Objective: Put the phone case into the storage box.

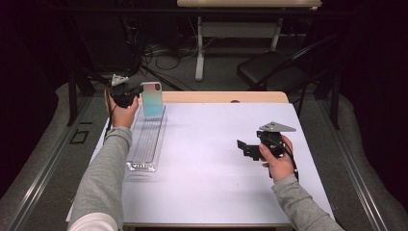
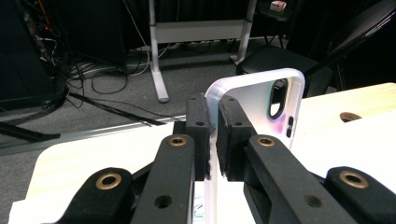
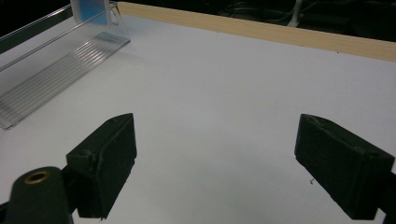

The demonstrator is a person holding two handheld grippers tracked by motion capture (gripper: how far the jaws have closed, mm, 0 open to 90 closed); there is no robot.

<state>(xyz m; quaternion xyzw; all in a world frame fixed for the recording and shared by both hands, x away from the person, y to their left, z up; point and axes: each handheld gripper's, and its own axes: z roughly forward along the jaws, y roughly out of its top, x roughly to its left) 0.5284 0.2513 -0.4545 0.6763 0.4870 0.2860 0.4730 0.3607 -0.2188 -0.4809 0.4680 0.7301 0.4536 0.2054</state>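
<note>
Black jaws of my left claw (image 2: 212,140) pinch the edge of a phone case (image 2: 261,107), holding it upright over the far end of a clear plastic rack (image 1: 144,142) that lies along the left side of the white table (image 1: 211,163). My right claw (image 3: 215,163) hangs wide open above bare white surface, well apart from the rack. Beyond my left claw, a wooden table edge (image 1: 226,97), then grey floor with loose cables (image 2: 107,70), a desk leg (image 2: 156,51) and a black folding chair (image 1: 274,70) in a dark room.
</note>
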